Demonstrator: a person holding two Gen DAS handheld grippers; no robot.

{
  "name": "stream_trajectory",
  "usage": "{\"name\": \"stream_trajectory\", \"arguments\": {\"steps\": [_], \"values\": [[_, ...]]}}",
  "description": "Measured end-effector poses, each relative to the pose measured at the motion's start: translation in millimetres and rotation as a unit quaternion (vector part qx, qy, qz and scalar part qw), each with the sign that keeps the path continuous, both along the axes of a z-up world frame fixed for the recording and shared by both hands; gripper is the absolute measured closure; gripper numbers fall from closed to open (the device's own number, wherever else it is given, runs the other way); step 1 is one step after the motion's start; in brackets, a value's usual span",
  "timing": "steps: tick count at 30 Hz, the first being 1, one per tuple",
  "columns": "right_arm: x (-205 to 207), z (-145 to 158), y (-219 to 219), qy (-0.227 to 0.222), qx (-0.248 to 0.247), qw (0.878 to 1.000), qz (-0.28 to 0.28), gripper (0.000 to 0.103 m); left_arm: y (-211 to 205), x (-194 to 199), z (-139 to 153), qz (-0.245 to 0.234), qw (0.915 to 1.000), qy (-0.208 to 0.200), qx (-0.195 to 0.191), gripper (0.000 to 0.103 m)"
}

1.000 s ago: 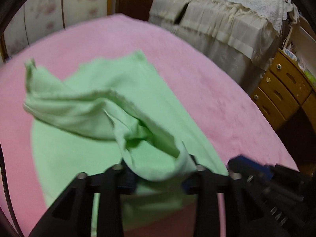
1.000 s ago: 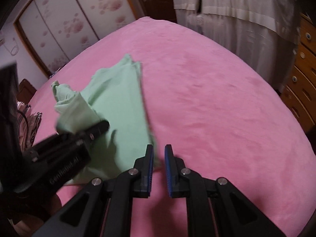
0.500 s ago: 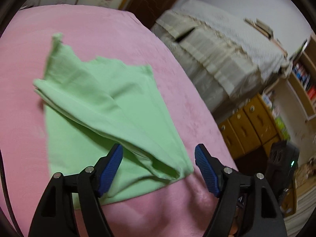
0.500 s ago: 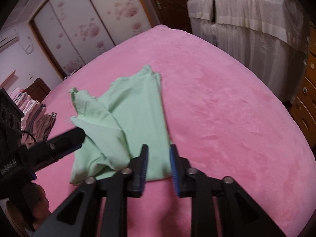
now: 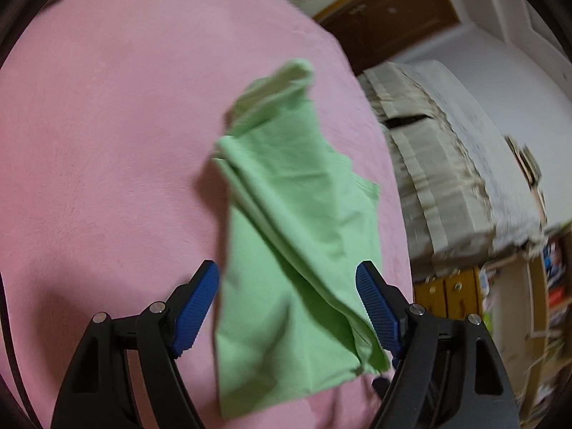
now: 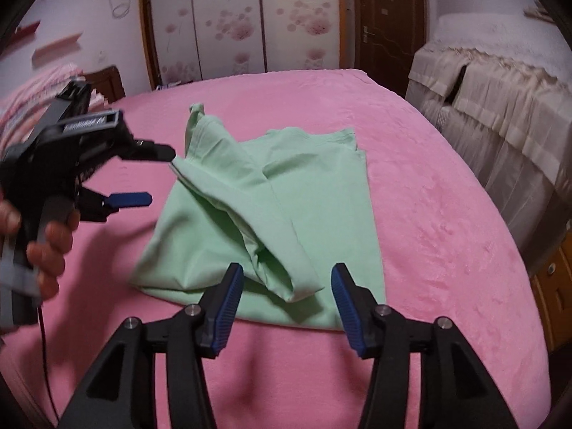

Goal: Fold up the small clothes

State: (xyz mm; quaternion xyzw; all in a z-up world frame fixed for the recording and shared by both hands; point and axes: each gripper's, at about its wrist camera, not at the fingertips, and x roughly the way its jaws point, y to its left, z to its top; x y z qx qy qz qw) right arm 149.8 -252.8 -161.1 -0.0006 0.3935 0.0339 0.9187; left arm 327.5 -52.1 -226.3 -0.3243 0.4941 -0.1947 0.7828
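On the pink bedcover [image 6: 429, 214], both grippers have released the green garment [image 6: 286, 196].

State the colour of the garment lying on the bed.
Light green garment, plain with no pattern; clearest in the right wrist view.

A pink blanket [image 6: 429, 214] covers the bed, with flowered wardrobe doors [image 6: 243, 21] and a dark wooden door [image 6: 389, 18] behind, and cream-draped furniture [image 6: 500, 107] beside yellow drawers [image 5: 450, 296].
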Motion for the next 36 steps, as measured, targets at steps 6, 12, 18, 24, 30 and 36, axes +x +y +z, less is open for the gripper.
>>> {"name": "stream_trajectory", "arguments": {"steps": [6, 12, 18, 24, 30, 36], "values": [[4, -15, 7, 0.011, -0.032, 0.999, 0.005, 0.051, 13, 35, -33, 0.035, 0.9979, 0.024, -0.048, 0.027], [10, -26, 9, 0.018, -0.054, 0.998, 0.003, 0.051, 9, 59, -35, 0.039, 0.9985, 0.006, -0.038, 0.069], [11, -26, 6, 0.012, -0.037, 0.999, -0.002, 0.07, -11, 61, -8, 0.005, 0.9964, -0.042, 0.074, 0.092], [12, -21, -3, 0.018, 0.012, 1.0, -0.006, 0.089, -42, 60, 29, -0.034, 0.9812, -0.08, 0.172, 0.095], [11, -18, -9, 0.026, 0.042, 0.999, -0.01, 0.089, -65, 74, 49, -0.078, 0.9685, -0.076, 0.224, 0.095], [11, -17, -9, 0.032, 0.048, 0.998, -0.005, 0.088, -60, 71, 45, -0.104, 0.9655, -0.048, 0.234, 0.083]]}}
